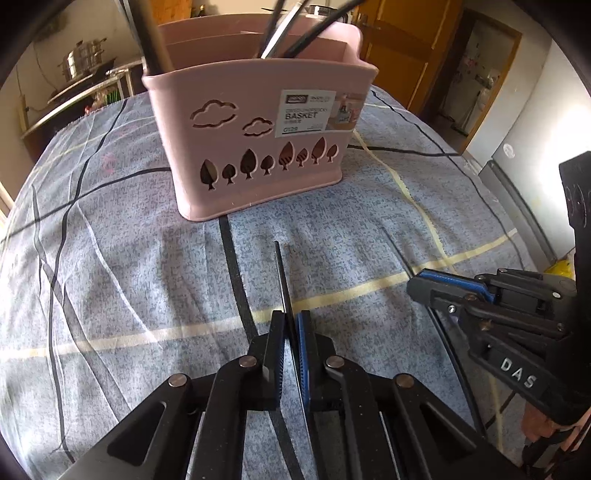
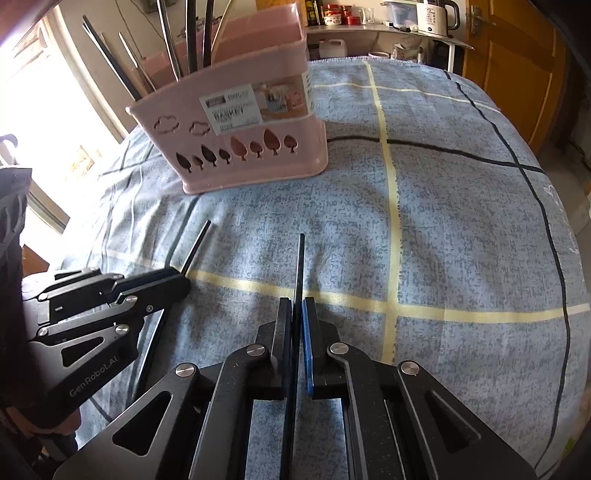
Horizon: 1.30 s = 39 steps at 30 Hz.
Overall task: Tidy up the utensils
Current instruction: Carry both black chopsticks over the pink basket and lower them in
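Observation:
A pink utensil basket with tree and cloud cut-outs stands on the blue checked cloth; it also shows in the right wrist view. Several dark utensils stand in it. My left gripper is shut on a thin black chopstick that points toward the basket. My right gripper is shut on another black chopstick. The right gripper shows at the right of the left wrist view, the left gripper at the left of the right wrist view. Both are held just above the cloth, short of the basket.
The blue cloth with yellow and black lines covers the table. A shelf with a kettle and jars stands behind. Wooden doors are at the back right. A steel pot sits at the back left.

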Tool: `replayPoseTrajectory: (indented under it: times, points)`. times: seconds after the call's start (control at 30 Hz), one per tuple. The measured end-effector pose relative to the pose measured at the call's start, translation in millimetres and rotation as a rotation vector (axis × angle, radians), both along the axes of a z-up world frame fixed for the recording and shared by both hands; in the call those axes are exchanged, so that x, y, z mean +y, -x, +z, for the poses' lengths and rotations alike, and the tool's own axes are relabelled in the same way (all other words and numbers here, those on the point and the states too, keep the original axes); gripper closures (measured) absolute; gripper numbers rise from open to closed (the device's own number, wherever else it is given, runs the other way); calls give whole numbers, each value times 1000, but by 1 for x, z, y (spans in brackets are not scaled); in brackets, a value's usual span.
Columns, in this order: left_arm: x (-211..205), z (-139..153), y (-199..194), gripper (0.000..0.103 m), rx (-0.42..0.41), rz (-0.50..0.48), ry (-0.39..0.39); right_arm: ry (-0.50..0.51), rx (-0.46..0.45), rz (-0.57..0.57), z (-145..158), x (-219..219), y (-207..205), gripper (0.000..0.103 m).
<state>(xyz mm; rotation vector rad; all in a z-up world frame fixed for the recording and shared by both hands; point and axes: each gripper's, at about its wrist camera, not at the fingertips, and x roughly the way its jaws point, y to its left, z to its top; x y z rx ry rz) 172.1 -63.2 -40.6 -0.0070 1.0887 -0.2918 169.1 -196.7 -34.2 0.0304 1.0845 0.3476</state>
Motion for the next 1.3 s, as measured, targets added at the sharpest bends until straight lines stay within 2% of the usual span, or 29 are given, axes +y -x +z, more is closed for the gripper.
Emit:
replayPoseTrajectory:
  times: [0.23, 0.5, 0.8, 1.3]
  points:
    - [13, 38, 6, 98, -74, 0, 37, -50, -75, -14, 34, -8, 6, 98]
    - [24, 108, 12, 99, -221, -4, 103, -100, -200, -14, 87, -12, 7, 98]
    - [32, 160, 10, 99, -349, -21, 125, -117, -331, 2, 136, -9, 7, 98]
    - [33, 156, 26, 99, -334, -28, 109, -99, -363, 17, 144, -16, 33, 98]
